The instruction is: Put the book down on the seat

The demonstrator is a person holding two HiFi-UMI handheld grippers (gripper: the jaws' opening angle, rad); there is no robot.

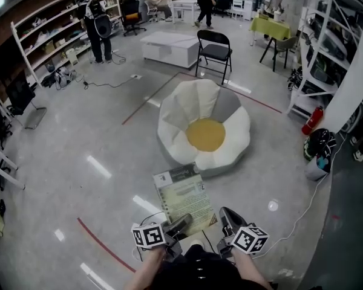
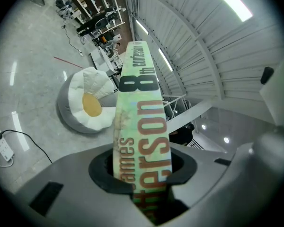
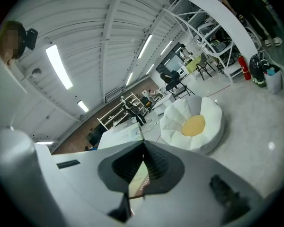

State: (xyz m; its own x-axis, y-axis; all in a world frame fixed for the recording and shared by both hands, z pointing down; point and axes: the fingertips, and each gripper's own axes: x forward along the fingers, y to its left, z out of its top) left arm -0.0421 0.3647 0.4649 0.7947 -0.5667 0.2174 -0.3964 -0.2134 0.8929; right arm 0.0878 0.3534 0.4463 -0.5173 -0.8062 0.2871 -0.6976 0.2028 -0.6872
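A paperback book (image 1: 184, 198) with a pale green cover lies flat in the air between my two grippers, low in the head view. My left gripper (image 1: 180, 224) is shut on its spine side; in the left gripper view the lettered spine (image 2: 139, 108) runs up from between the jaws (image 2: 144, 174). My right gripper (image 1: 227, 217) is shut on the book's opposite edge, and the right gripper view shows the book (image 3: 120, 135) pinched in its jaws (image 3: 141, 169). The seat (image 1: 204, 132), a white flower-shaped beanbag with a yellow centre, sits on the floor just beyond the book (image 2: 87, 103) (image 3: 193, 124).
A black folding chair (image 1: 215, 50) and a low white table (image 1: 169, 47) stand behind the seat. Shelving (image 1: 54, 35) lines the left wall. A red fire extinguisher (image 1: 311, 121) and bags (image 1: 317, 147) sit at the right. People stand at the back.
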